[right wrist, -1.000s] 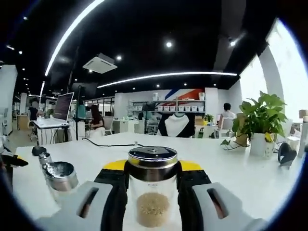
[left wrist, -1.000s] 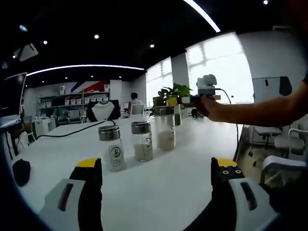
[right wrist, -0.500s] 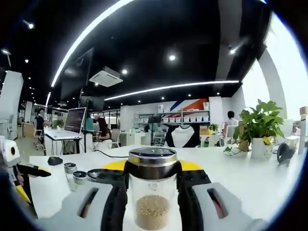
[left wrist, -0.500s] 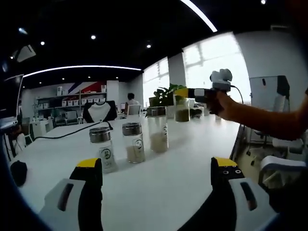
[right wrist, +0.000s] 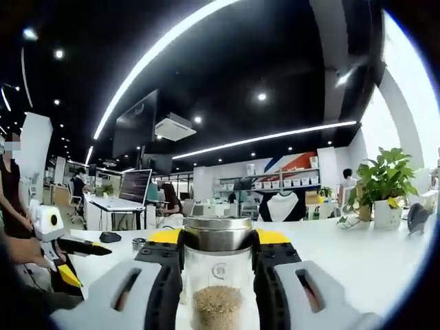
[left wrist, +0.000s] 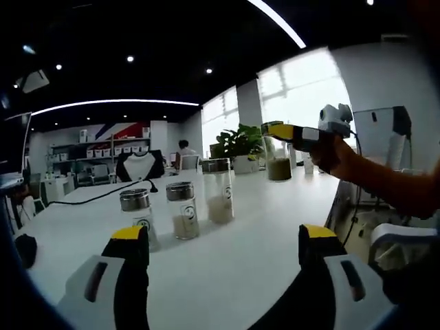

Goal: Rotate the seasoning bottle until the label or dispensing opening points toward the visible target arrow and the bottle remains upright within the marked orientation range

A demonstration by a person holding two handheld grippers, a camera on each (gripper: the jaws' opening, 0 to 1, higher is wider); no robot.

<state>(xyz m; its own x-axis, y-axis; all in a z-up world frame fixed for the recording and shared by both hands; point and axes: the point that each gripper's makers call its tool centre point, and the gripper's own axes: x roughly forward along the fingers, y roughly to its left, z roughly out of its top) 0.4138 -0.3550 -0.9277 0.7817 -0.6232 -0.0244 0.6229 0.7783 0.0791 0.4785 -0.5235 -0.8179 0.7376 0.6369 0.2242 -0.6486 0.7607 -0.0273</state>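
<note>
In the left gripper view, the left gripper (left wrist: 216, 251) stood wide open over the white table (left wrist: 227, 261) with nothing between its jaws. Ahead of it three bottles stood upright in a row on the table: the short bottle (left wrist: 136, 216) nearest, the middle bottle (left wrist: 182, 210) beside it, and the tall bottle (left wrist: 218, 190) beyond. Farther right, the right gripper (left wrist: 292, 132) was held up above the table's far side by a hand (left wrist: 333, 150), clamping the seasoning bottle (left wrist: 278, 159) upright.

In the right gripper view, the right gripper (right wrist: 217, 249) was closed on the seasoning bottle (right wrist: 218, 275), its jaws pressing both sides just under the metal cap. The bottle stood upright with brown grains in its lower part. At the left edge the left gripper (right wrist: 69, 249) showed, near a black mouse (right wrist: 110, 237).
</note>
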